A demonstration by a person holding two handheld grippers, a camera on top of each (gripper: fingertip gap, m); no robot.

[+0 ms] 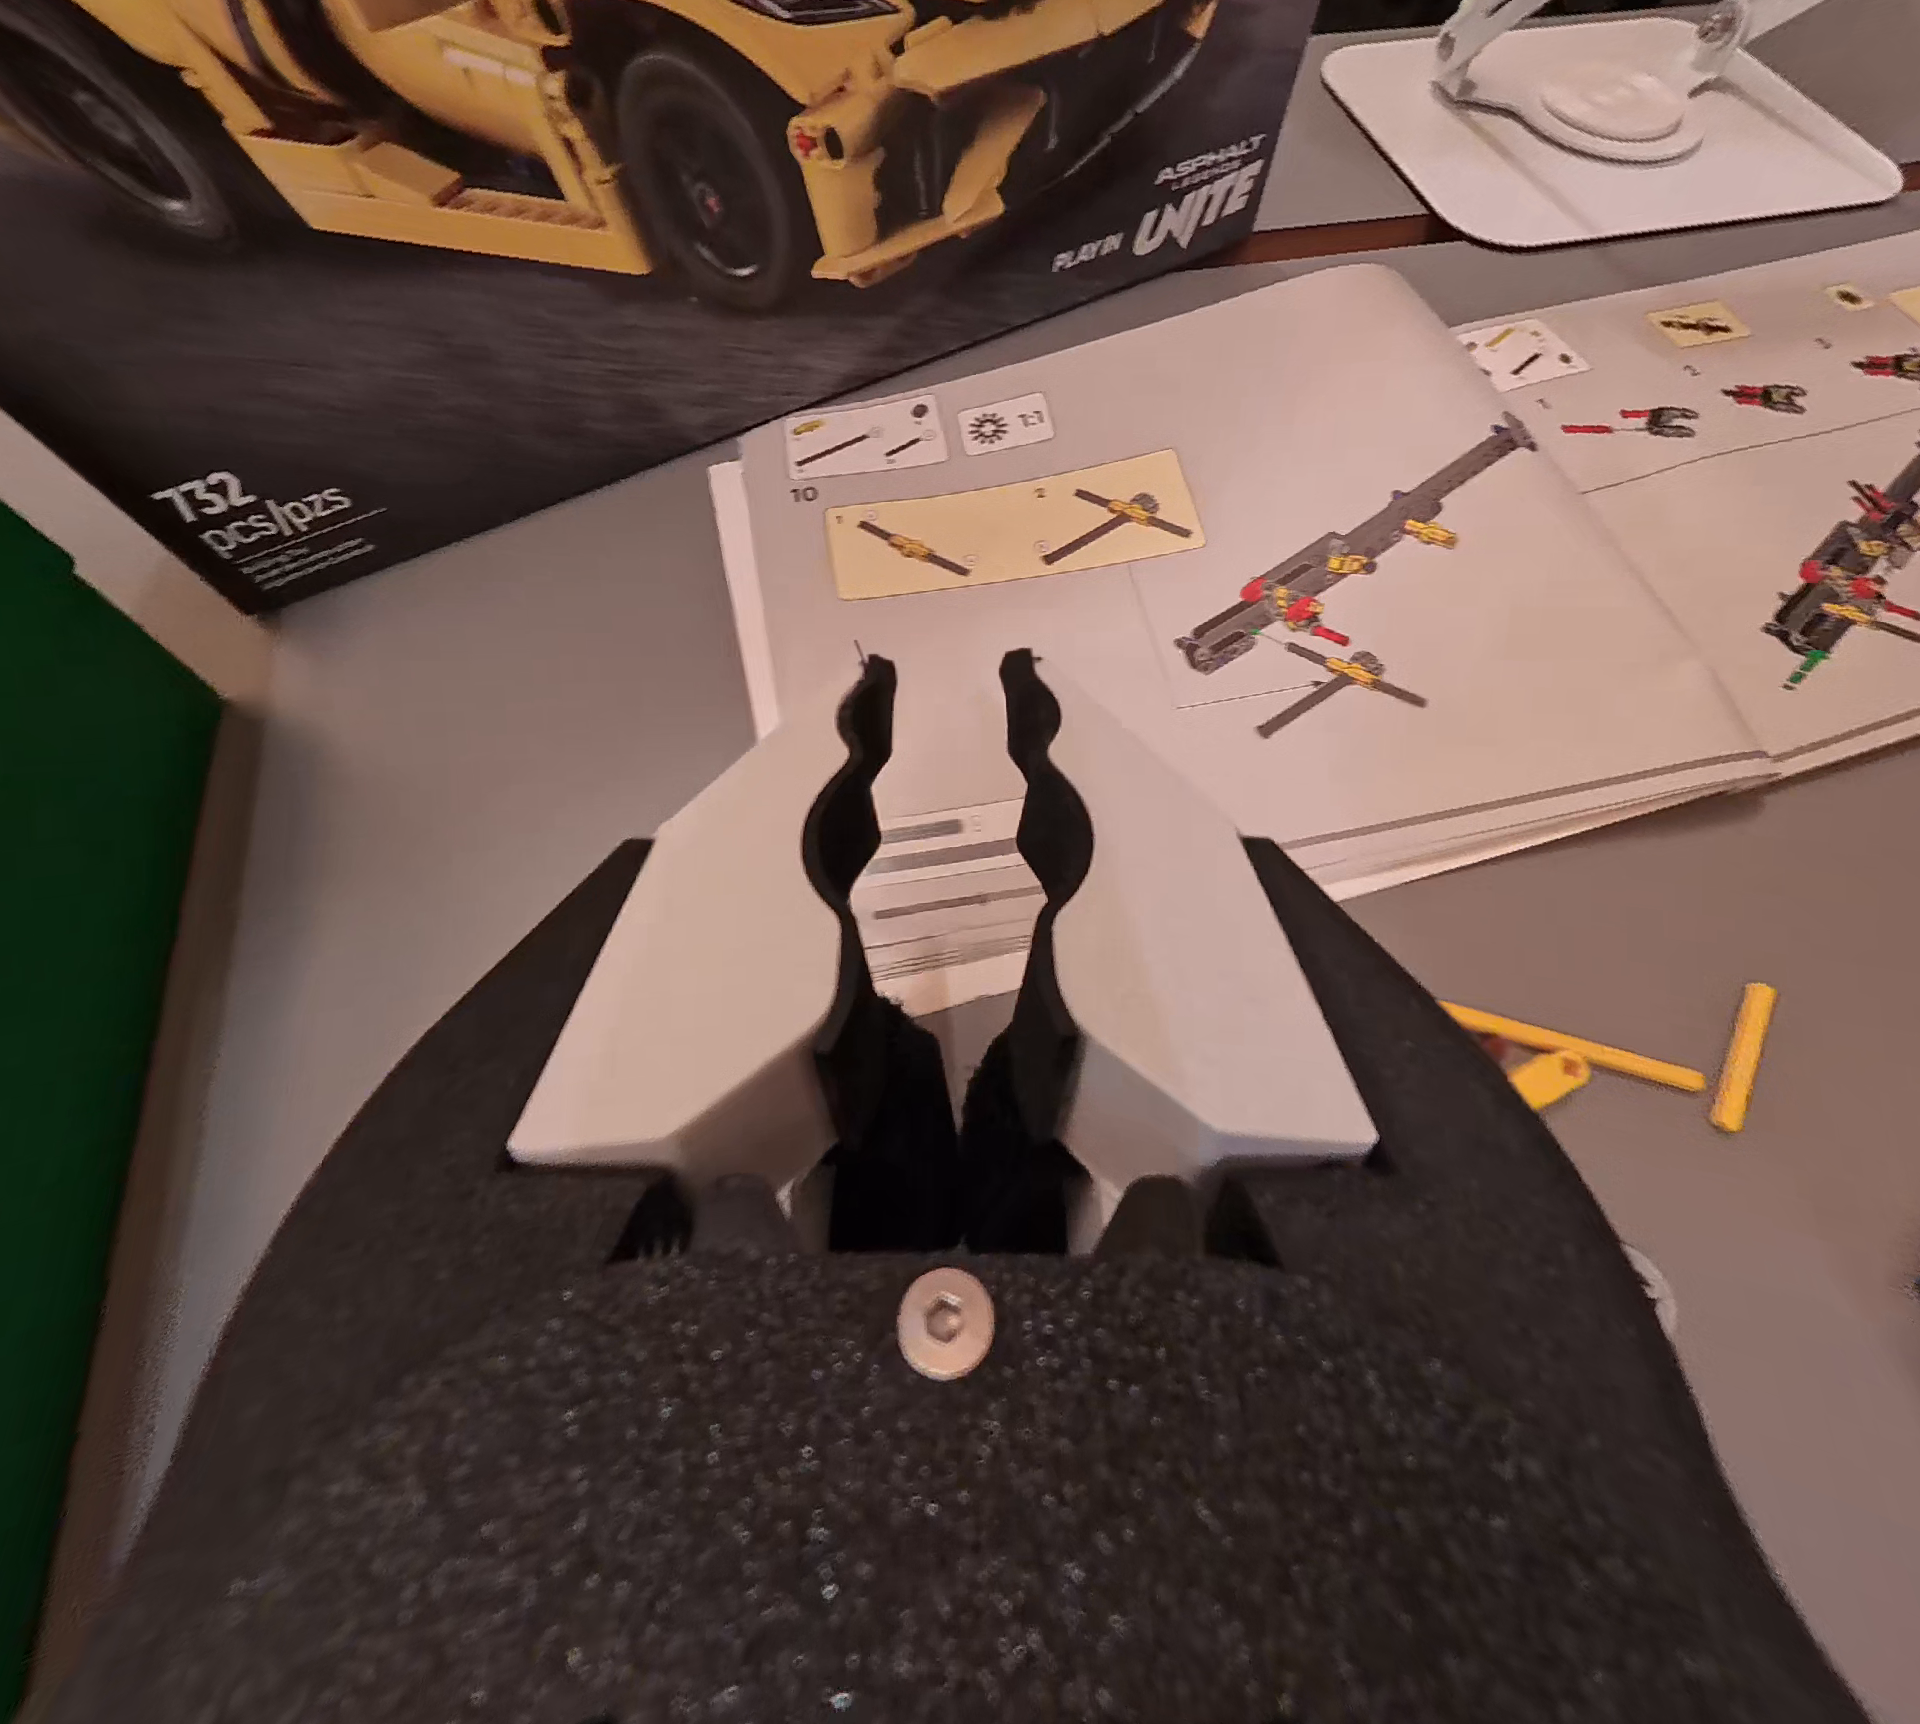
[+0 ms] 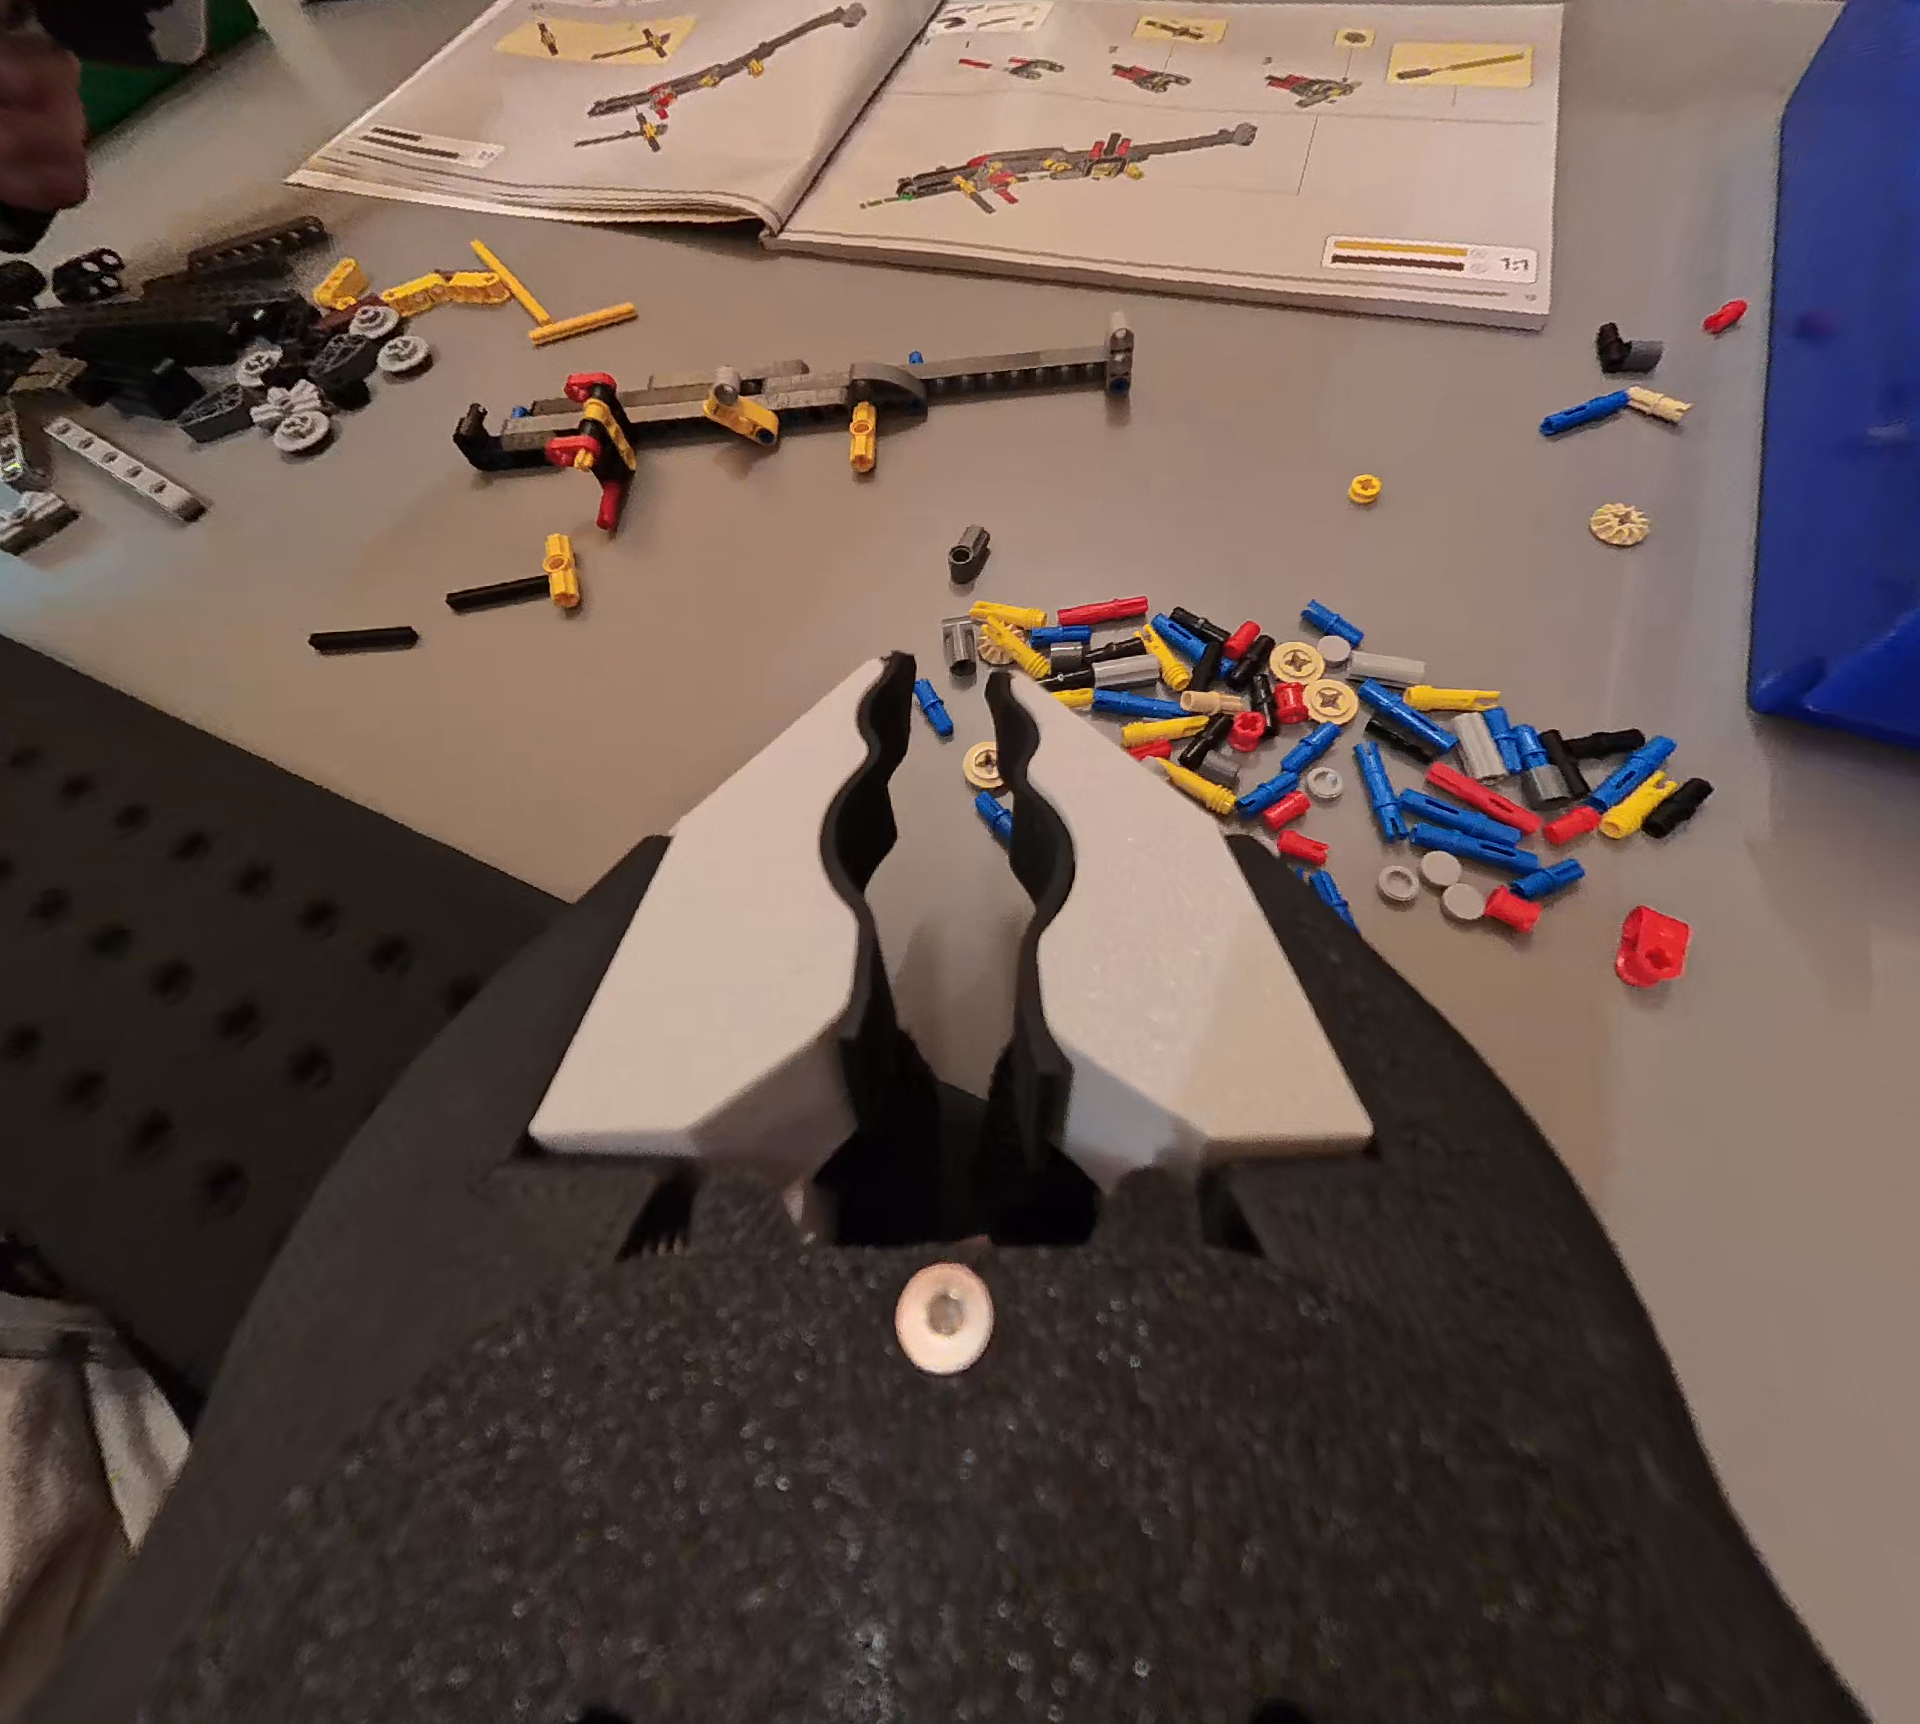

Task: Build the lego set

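On grey table, mid-left, long grey build lies left-right, black end left, below manual. Bare table in front of it. Pins heaped right, probably loose. Right gripper parted, empty; left gripper parted, empty, over manual.

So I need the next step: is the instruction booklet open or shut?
Open. The instruction booklet lies spread flat on the table, two pages of build diagrams facing up.

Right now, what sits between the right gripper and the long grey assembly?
Right wrist view: mostly bare table between right gripper and assembly; only a small dark connector.
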